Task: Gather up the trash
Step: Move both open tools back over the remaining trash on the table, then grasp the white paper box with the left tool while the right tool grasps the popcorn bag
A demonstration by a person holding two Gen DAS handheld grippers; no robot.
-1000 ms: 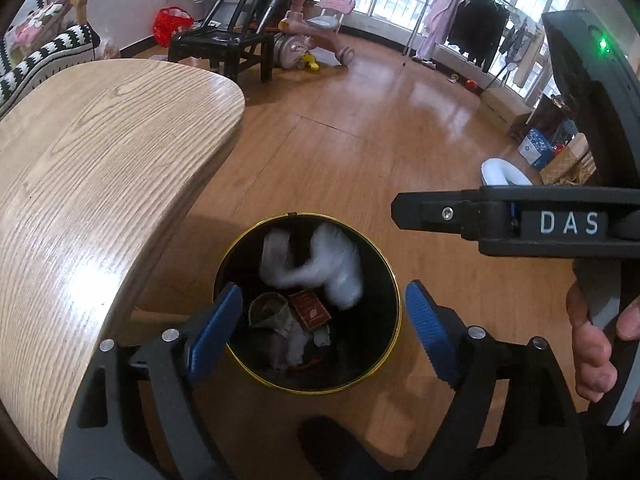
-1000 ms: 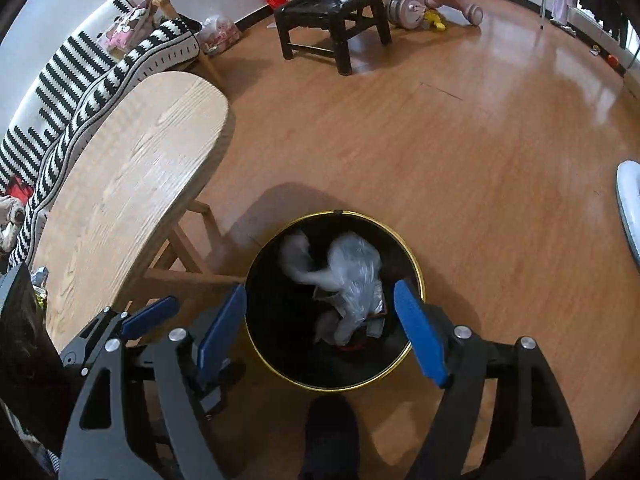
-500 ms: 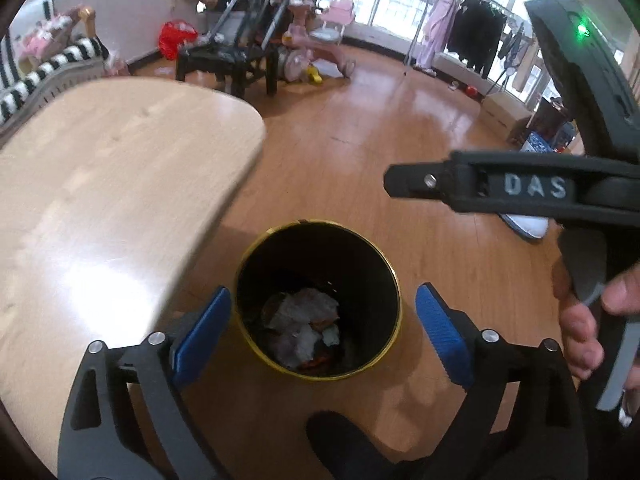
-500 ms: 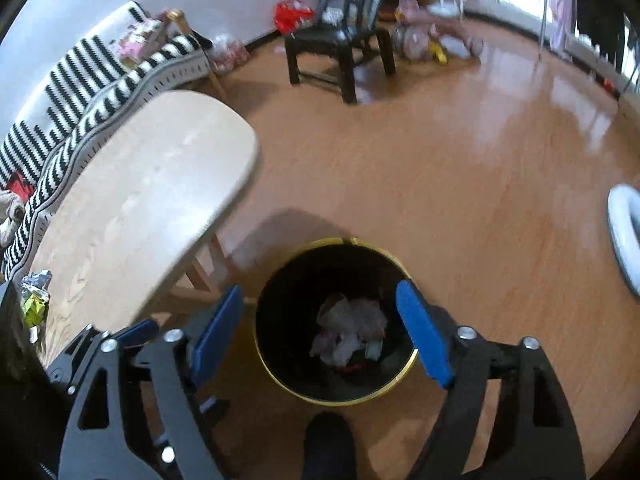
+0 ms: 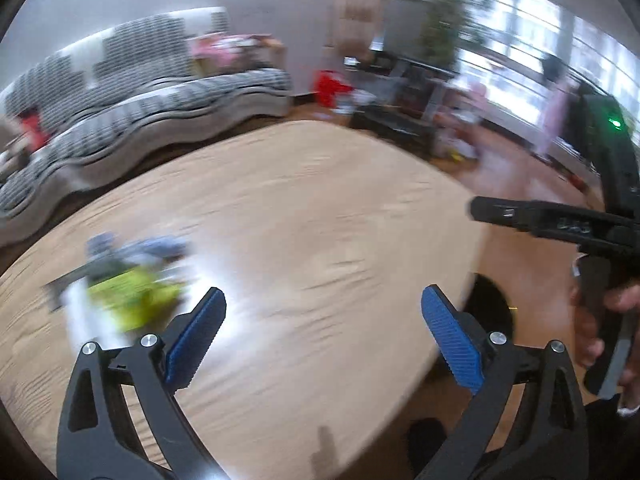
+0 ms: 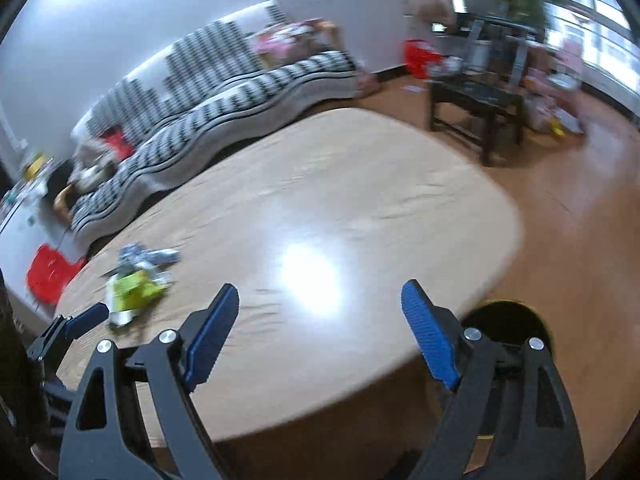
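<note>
A small heap of trash lies on the wooden table (image 5: 320, 220): a yellow-green wrapper (image 5: 132, 296) with bluish crumpled scraps behind it. It also shows in the right wrist view (image 6: 134, 288). My left gripper (image 5: 322, 334) is open and empty above the table, right of the heap. My right gripper (image 6: 320, 330) is open and empty over the table's near edge (image 6: 360, 384). The black bin with a gold rim (image 6: 508, 320) stands on the floor, partly hidden behind the right gripper's finger (image 6: 430, 336). It shows as a dark sliver in the left wrist view (image 5: 492, 308). Both views are motion-blurred.
A striped sofa (image 6: 224, 108) runs behind the table. A black chair (image 6: 476, 96) and toys stand on the wood floor (image 6: 580, 208) at the far right. The right gripper's body (image 5: 560, 224) reaches across the right of the left wrist view.
Both grippers have swung up and left from over the bin to over the table. The trash seen falling a second ago lies in the bin. Both stay open.
</note>
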